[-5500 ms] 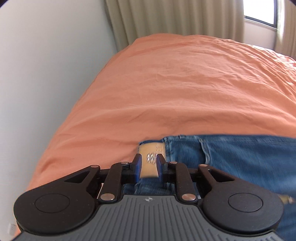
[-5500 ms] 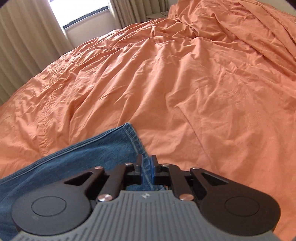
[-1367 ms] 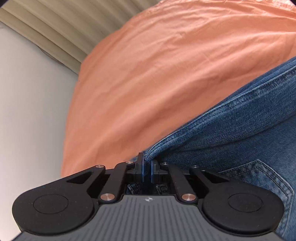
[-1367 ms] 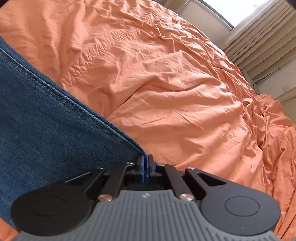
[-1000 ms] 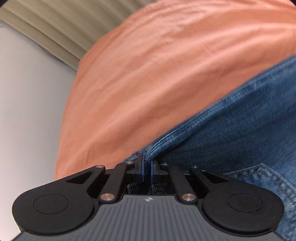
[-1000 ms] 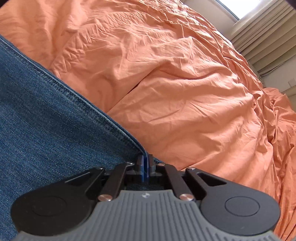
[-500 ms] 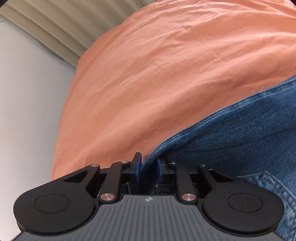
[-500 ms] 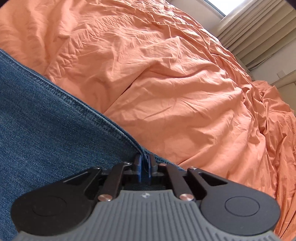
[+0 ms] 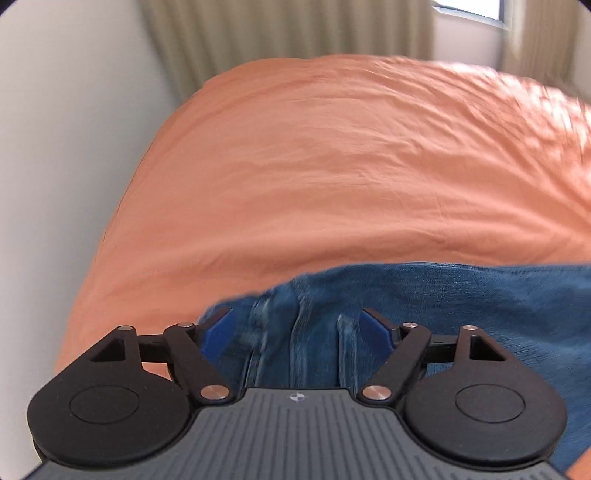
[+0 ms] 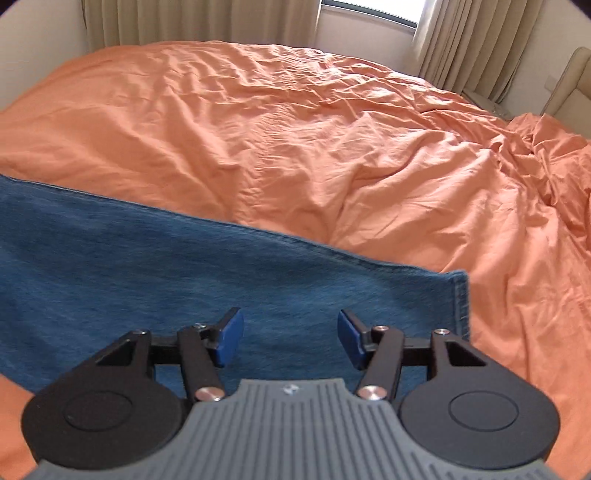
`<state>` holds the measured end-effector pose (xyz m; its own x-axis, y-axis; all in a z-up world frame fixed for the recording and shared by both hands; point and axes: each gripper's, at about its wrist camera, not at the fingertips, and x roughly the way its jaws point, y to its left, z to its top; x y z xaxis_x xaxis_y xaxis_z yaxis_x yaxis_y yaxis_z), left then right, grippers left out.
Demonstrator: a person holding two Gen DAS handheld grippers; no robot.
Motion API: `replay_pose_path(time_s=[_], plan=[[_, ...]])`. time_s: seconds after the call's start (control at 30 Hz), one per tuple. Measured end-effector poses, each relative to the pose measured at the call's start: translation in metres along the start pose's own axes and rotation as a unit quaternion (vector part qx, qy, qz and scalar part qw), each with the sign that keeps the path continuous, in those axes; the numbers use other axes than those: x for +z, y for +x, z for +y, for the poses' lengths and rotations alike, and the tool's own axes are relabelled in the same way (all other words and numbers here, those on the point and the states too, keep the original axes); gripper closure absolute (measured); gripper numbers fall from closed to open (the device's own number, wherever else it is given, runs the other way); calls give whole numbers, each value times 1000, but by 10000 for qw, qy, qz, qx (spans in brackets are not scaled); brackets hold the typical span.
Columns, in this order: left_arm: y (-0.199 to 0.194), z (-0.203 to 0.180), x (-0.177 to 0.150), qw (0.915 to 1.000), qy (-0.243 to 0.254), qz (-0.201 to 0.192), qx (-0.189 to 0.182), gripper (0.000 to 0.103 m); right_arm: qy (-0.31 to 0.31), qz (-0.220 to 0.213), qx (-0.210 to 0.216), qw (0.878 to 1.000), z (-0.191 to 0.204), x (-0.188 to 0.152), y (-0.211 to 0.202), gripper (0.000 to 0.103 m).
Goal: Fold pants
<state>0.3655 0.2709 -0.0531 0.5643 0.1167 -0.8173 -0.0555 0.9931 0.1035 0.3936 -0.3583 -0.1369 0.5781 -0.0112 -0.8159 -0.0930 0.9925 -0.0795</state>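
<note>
Blue jeans [image 9: 461, 306] lie flat on the orange bedspread [image 9: 332, 166], folded lengthwise. In the left wrist view the waistband end with its belt loops lies right under my left gripper [image 9: 301, 328], which is open and empty. In the right wrist view the leg of the jeans [image 10: 184, 266] runs from the left to its hem [image 10: 460, 302] at the right. My right gripper [image 10: 291, 338] is open and empty just above the leg near the hem.
The orange bedspread [image 10: 332, 129] is wrinkled and stretches far ahead and to the right. A white wall [image 9: 55, 147] borders the bed on the left. Beige curtains [image 10: 184, 18] and a window [image 10: 369, 7] stand behind the bed. A beige chair [image 10: 569, 81] stands at the far right.
Both grippers were shut on the jeans' edge a second ago. Both have let go, opened wide and drawn back, and the jeans now lie flat on the bed.
</note>
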Motion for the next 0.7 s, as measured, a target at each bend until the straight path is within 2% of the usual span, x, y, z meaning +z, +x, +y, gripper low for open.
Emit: replay_pose_path(time_s=[0.03,0.1,0.13,0.2,0.27,0.33,0.4,0.5,0.53,0.57,0.6,0.67,0.7], plan=[[-6,16,-8,9992,-384,-67,-75,15,10,-30,91,10000,12,-6,-3,50],[-18,49,-33,9921,-1213,-186,-255,15,130,-173,288,9993,36,-18,-8,50],[-21,63,-47,9860,-1611,-236,-352,15,236,-231,381,9987,46,-23,-9,50],[-22,89,-78,9685,-2414,-342,-511,15,452,-237,585,9970,66,-31,-7,51],[-15,106,-110,9468,-3117,-420,-679,15,668,-245,745,9947,85,-37,-5,51],[0,121,-141,9154,-3882,-476,-949,15,806,-298,806,9930,102,-40,-5,51],[18,127,-165,8856,-4444,-580,-1217,15,931,-331,848,9915,117,-41,-7,51],[45,129,-189,8418,-5083,-784,-1636,15,1024,-319,903,9901,135,-42,-9,51],[55,129,-192,8301,-5216,-869,-1768,15,1003,-313,883,9905,139,-42,-10,51],[63,128,-192,8211,-5301,-962,-1885,15,967,-310,853,9912,143,-42,-11,51],[70,127,-191,8158,-5340,-1044,-1959,17,929,-305,807,9919,146,-43,-12,51],[82,126,-185,8118,-5367,-1131,-2006,31,908,-264,731,9928,150,-43,-12,51],[88,126,-181,8107,-5389,-1109,-2002,42,921,-239,681,9931,150,-44,-11,51]])
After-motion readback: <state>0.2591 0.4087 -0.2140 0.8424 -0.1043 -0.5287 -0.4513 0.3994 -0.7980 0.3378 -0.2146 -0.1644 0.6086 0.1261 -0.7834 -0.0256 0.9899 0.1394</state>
